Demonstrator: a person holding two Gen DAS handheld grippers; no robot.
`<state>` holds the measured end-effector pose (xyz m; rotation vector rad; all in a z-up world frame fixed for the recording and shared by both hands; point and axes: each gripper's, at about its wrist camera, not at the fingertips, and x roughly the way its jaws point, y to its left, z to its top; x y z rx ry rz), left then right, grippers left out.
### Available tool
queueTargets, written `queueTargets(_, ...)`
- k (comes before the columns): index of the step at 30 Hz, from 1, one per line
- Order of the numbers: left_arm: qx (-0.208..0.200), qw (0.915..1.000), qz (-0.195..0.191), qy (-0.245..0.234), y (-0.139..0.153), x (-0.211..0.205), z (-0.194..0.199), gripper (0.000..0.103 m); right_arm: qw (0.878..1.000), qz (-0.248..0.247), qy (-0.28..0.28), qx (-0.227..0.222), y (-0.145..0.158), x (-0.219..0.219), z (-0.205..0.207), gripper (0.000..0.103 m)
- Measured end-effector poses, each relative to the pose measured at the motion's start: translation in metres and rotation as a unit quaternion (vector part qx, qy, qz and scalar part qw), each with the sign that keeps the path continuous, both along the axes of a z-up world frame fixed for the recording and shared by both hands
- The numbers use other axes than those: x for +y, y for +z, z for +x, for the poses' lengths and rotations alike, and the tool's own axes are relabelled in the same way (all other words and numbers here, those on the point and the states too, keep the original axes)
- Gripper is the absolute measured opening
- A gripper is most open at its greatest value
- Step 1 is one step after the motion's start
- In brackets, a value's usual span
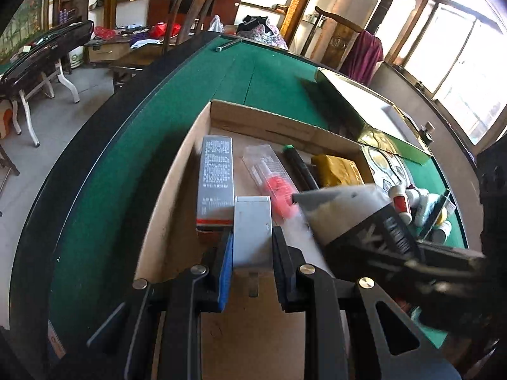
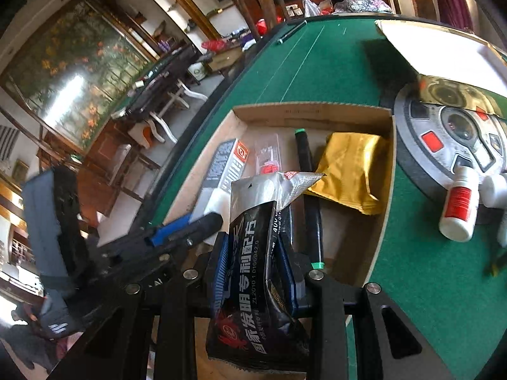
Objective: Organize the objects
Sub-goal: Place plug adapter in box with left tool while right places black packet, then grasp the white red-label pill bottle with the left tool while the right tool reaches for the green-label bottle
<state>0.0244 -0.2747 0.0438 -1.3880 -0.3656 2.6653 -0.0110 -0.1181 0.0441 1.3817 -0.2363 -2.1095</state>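
Already in the box: a grey-and-white printed carton with an orange end, a clear plastic pack with a red item inside, a long black marker pen with green ends and a gold foil pouch are lying side by side in the shallow brown cardboard box at frame centre.
Left gripper: it is clenching a small flat pale-grey box between its pads, low centre of the left view, over the near part of the cardboard box.
Right gripper: it is grasping a black-and-silver foil packet with white lettering, its silver top sticking up over the marker pen.
Still outside: white plastic bottles with red labels are lying on the green felt table at the right edge, beside a round grey patterned disc.
Progress: roughly midway, judging by the layout; both held items seem to be heading into the box, and the bottles are waiting.
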Motion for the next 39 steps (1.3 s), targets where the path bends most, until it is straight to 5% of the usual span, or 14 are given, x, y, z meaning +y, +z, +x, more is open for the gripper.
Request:
queueTargets(4, 0.023, 0.9997, -0.003, 0.005, 0.013, -0.003, 0.012, 0.036, 1.0, 0.016, 0.001, -0.005, -0.014, -0.009, -0.006, 0.033)
queueTargets(8, 0.059, 0.9979, 0.01, 0.023, 0.038, -0.018, 0.033, 0.064, 1.0, 0.02, 0.001, -0.013, -0.02, -0.01, -0.007, 0.033)
queueTargets(12, 0.096, 0.9937, 0.012, 0.056, 0.06, -0.037, 0.055, 0.068, 1.0, 0.025, 0.004, -0.017, -0.024, -0.012, -0.006, 0.037)
queueTargets(15, 0.104, 0.9918, 0.029, 0.068, 0.07, -0.047, 0.065, 0.071, 0.999, 0.032, -0.004, -0.019, -0.022, -0.011, -0.004, 0.052)
queueTargets(21, 0.112, 0.9915, 0.031, 0.059, 0.08, -0.033, 0.074, 0.075, 0.999, 0.043, -0.007, 0.03, 0.008, 0.011, 0.012, 0.066)
queueTargets(27, 0.11, 0.9931, 0.039, -0.011, 0.084, 0.02, 0.071, 0.08, 0.985, 0.102, -0.079, 0.116, 0.057, 0.09, 0.03, 0.089)
queueTargets(34, 0.098, 0.9893, 0.037, -0.102, 0.078, 0.114, 0.049, 0.08, 0.94, 0.135, -0.242, 0.198, 0.1, 0.227, 0.025, 0.103)
queueTargets(37, 0.104, 0.9852, -0.005, -0.136, 0.073, 0.157, 0.039, 0.08, 0.925, 0.119, -0.319, 0.168, 0.087, 0.28, 0.014, 0.103)
queueTargets(39, 0.09, 0.9857, -0.027, -0.14, 0.066, 0.18, 0.026, 0.08, 0.926, 0.081, -0.343, 0.138, 0.067, 0.309, 0.006, 0.103)
